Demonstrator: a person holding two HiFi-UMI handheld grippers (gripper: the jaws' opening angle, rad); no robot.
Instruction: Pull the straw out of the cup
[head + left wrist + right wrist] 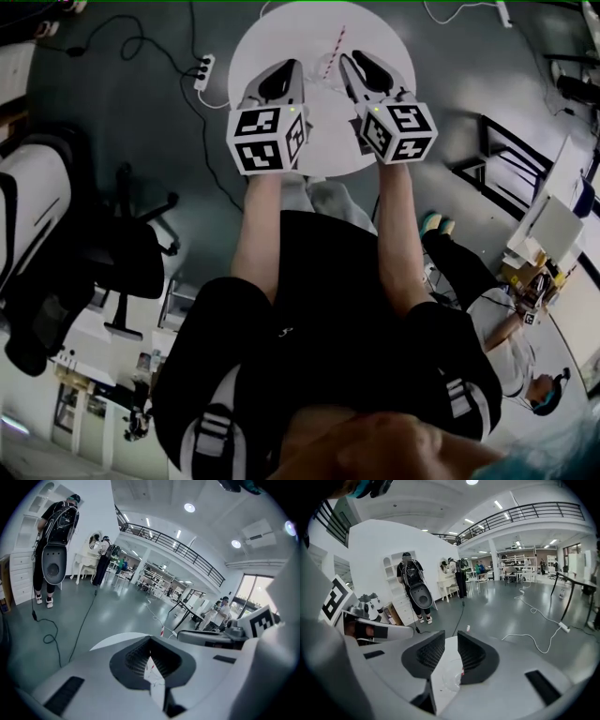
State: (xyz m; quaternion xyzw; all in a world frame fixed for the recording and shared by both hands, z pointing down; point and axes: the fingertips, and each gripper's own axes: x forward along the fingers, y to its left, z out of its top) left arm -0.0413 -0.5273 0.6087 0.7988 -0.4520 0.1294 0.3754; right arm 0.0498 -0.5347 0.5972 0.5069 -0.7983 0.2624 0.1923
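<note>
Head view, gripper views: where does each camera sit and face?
Head view: on the head, facing steeply down at table, cup, forearms, left gripper, right gripper.
Left gripper view: on that gripper, facing along its jaws into the hall; right gripper at right.
Right gripper view: on that gripper, jaws apart above the cup; left gripper at left.
Shared: table and straw.

Grey floor [94,108], round white table [255,47]

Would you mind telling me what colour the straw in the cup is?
The straw is red-and-white striped, which shows best in the head view.
</note>
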